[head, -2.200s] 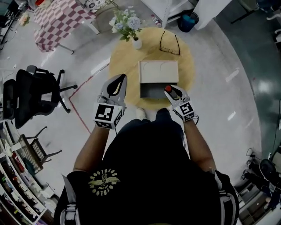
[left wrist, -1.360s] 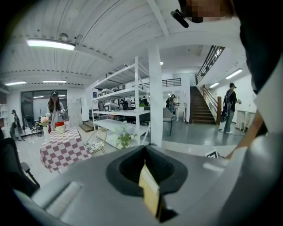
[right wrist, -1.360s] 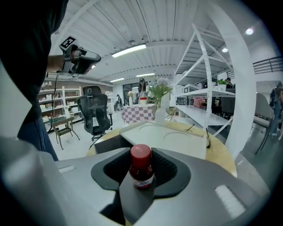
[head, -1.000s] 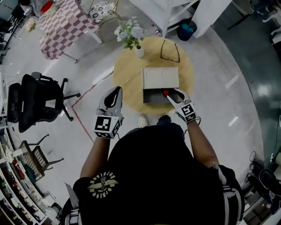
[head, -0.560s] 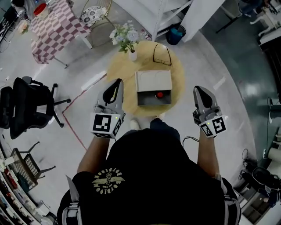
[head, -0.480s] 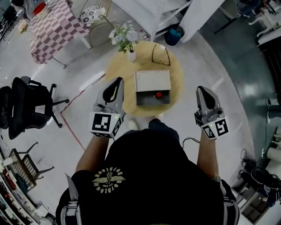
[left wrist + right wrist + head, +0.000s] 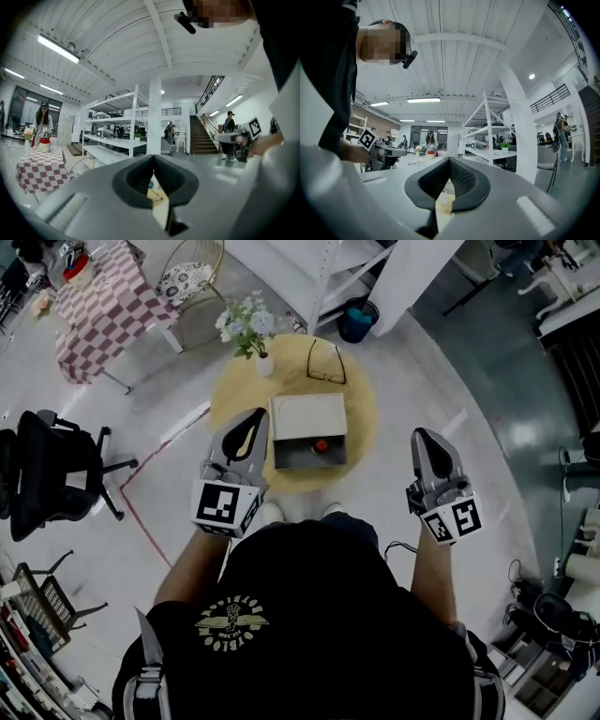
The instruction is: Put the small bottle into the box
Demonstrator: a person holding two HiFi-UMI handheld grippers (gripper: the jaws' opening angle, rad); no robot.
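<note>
Though the small bottle (image 7: 321, 445) sits inside the open box (image 7: 307, 416), only its red cap shows, so its long axis cannot be told. The box rests mid-bench on a round yellow bench (image 7: 361, 409), with eyeglasses (image 7: 325, 360) and a flower vase (image 7: 262, 364) at the far edge and pale floor (image 7: 422, 352) around. The left tongs (image 7: 251, 418) and right tongs (image 7: 424, 435) are both pressed together and empty.

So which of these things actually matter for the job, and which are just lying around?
Job: small bottle, inside the box; left gripper and right gripper, both shut, empty.
Lying about: glasses and flower vase on the round table; office chair; checkered table.
</note>
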